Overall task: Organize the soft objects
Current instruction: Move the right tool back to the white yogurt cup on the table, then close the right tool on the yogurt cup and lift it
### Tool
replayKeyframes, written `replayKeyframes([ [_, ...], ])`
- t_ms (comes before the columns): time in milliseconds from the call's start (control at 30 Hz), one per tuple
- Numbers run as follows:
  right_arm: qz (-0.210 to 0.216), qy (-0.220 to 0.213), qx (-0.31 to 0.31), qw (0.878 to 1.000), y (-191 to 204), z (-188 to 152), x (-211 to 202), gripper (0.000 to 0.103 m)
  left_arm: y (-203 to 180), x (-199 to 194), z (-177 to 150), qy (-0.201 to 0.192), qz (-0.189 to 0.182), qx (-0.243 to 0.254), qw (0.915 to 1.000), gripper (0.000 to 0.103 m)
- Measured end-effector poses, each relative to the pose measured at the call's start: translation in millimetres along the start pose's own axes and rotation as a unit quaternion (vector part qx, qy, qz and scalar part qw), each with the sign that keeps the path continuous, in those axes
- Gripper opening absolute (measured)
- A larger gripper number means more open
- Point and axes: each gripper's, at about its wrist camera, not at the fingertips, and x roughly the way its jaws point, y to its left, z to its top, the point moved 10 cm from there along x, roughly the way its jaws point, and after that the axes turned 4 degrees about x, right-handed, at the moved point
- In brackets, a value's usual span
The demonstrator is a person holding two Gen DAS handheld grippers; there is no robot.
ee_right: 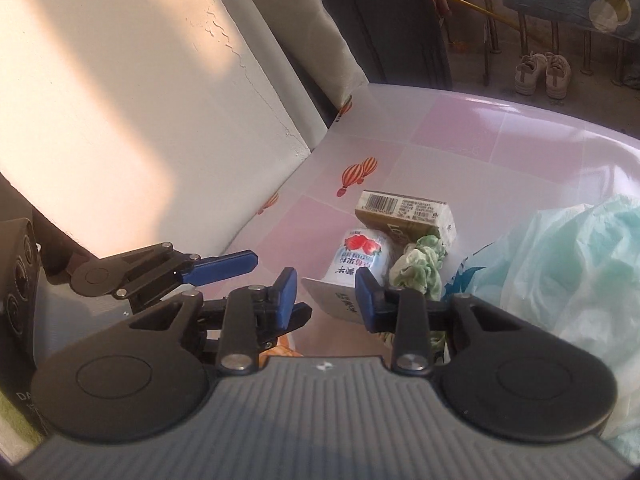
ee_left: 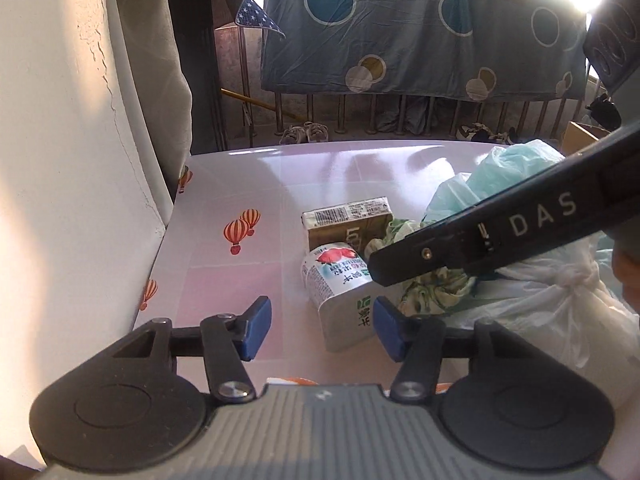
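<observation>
Both tongs gape empty: left tongs [ee_left: 318, 330] and right tongs [ee_right: 325, 300] flank the strawberry drink carton [ee_left: 340, 280] at frame centre, freeing access to the crumpled green cloth [ee_right: 420, 264].

Open tabletop [ee_left: 240, 184] left by wall [ee_left: 60, 160], cartons [ee_left: 340, 280], bags [ee_left: 540, 300] crowd right

Both wrist views low and close over the table [ee_left: 240, 184], facing the railing, sharing white carton [ee_left: 340, 284] [ee_right: 360, 260]
</observation>
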Motion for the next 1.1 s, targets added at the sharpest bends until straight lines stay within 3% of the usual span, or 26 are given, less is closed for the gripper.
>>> replayKeyframes([
  [200, -0.013, 0.022, -0.025, 0.999, -11.0, -4.3, 34.2, 0.031, -5.0, 28.0, -9.8, 0.027, -0.022, 0.009, 0.9993, 0.043],
  [400, -0.016, 0.043, -0.026, 0.999, -20.3, -15.1, 50.7, 0.028, -3.9, 42.8, -18.3, 0.046, -0.044, -0.016, 0.9978, 0.027],
  [600, 0.0, 0.036, 0.001, 0.999, -26.9, -13.2, 56.4, 0.026, 3.5, 37.2, -11.1, 0.038, -0.046, -0.044, 0.9972, 0.026],
  [833, 0.045, 0.011, 0.081, 0.996, -39.1, 0.4, 36.4, 0.022, 18.8, 27.7, 4.7, 0.03, -0.075, -0.133, 0.9879, 0.026],
  [1100, 0.061, 0.006, 0.123, 0.99, -38.3, 2.4, 26.0, 0.021, 22.7, 11.9, 22.5, 0.021, -0.059, -0.143, 0.9877, 0.026],
])
